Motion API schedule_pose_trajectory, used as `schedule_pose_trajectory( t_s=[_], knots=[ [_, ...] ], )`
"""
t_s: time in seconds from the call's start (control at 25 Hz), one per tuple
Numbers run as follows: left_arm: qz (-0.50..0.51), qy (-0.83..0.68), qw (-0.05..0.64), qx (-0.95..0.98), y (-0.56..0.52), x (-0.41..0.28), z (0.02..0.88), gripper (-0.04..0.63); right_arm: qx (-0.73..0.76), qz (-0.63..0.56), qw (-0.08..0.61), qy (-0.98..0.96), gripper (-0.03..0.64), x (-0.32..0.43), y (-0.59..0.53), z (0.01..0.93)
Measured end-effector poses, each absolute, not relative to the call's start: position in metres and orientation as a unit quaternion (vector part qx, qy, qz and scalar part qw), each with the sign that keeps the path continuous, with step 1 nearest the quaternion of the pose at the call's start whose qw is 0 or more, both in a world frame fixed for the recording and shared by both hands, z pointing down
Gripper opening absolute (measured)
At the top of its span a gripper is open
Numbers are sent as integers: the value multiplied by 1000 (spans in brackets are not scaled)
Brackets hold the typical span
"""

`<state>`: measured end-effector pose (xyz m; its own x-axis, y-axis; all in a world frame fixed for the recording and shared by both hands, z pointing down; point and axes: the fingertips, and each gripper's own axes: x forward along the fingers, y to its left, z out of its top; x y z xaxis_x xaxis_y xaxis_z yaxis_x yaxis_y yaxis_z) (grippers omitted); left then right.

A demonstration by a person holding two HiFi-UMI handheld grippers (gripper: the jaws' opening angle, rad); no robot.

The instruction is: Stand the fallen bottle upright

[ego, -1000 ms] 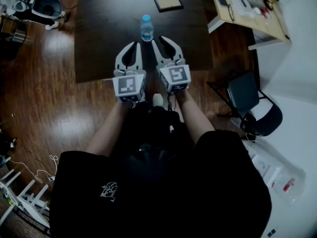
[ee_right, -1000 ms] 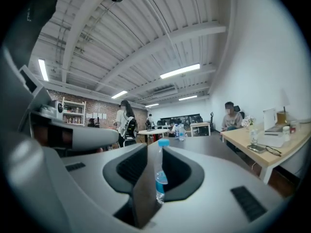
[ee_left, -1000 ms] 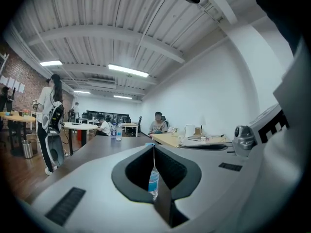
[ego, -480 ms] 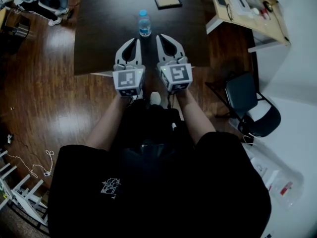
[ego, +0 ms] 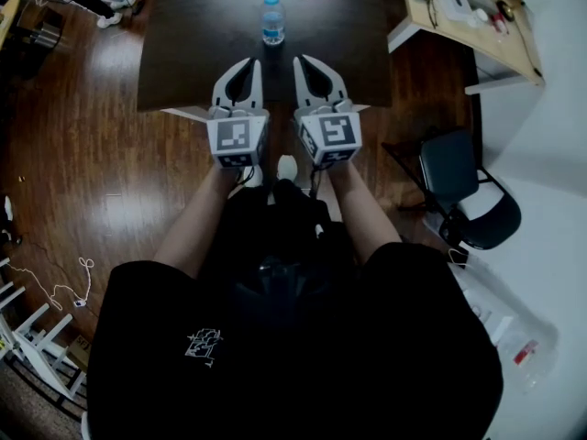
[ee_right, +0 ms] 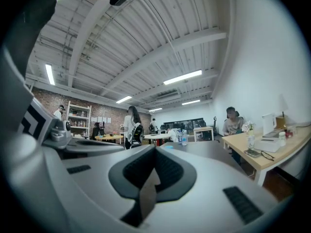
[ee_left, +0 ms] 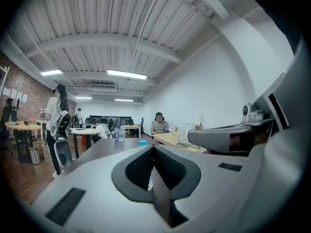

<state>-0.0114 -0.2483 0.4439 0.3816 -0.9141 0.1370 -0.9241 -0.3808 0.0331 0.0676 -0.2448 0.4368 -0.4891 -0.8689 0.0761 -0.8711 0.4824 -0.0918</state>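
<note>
Bottle of clear plastic with blue cap (ego: 272, 19): upright on dark wooden bench (ego: 193, 26), just beyond both tips.
Left white tongs (ego: 246, 60): closed, empty, level, forearm extended.
Right white tongs (ego: 306, 60): closed, empty, level, alongside the left.

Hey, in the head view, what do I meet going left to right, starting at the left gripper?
From the left: left gripper → water bottle → right gripper → black chair.
</note>
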Motion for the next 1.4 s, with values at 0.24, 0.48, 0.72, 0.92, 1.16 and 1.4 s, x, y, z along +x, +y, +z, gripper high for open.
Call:
schedule_pose_trajectory(
  t_s=[0.24, 0.48, 0.72, 0.92, 1.16, 1.4],
  knots=[
    [39, -533, 41, 844, -219, -17, 435, -4, 518, 44, 10, -854, 9, 55, -219, 426],
    [27, -505, 52, 861, -158, -37, 437, -4, 546, 38, 5, -837, 9, 37, -161, 416],
    [11, -491, 45, 870, -93, -66, 424, -5, 560, 35, 5, -828, 9, 12, -85, 408],
    [6, -478, 42, 877, -51, -51, 418, -5, 577, 31, -1, -816, 9, 31, -37, 399],
    [5, -471, 38, 881, -1, -48, 414, -5, 582, 32, -1, -812, 9, 35, 14, 400],
    [7, -480, 30, 877, 47, -30, 405, -4, 571, 38, -11, -820, 9, 52, 60, 400]
  ],
)
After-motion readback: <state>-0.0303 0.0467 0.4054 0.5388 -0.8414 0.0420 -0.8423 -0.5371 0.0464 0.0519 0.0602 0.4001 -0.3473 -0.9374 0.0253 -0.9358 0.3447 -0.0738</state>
